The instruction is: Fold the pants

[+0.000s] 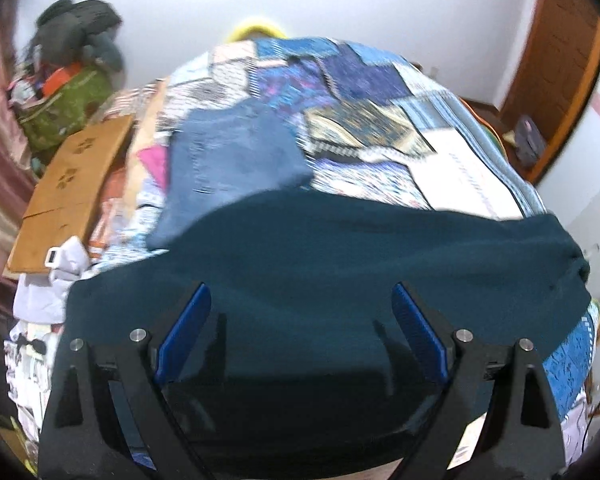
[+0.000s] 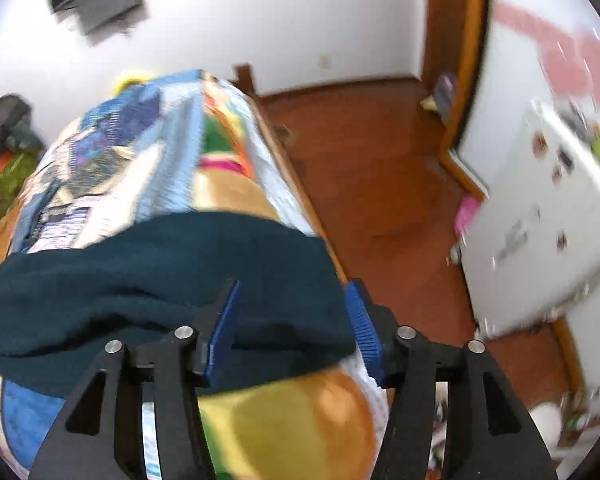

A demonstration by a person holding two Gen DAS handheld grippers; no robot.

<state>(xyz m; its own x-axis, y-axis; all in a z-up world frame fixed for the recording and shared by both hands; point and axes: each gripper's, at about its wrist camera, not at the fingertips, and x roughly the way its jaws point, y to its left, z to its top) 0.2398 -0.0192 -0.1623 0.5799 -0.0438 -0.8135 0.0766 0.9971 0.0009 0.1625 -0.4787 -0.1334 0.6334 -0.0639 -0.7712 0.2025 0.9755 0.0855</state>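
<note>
The dark teal soft fabric pants [image 1: 340, 264] lay spread crosswise on the patchwork-quilted bed [image 1: 380, 120], long axis running left to right beneath both released, wide-spread tools, left tool [image 1: 302, 308] over the middle, right tool [image 2: 292, 304] at their right end.

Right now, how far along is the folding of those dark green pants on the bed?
Partly done, it seems. The dark teal pants lie as one broad band across the patchwork quilt, which suggests a first fold, though blur hides the layers. A blue garment already lies folded farther back. In hand: nothing. The left gripper and right gripper are both open above the cloth. Left: grasp an end and fold the band shorter.
</note>
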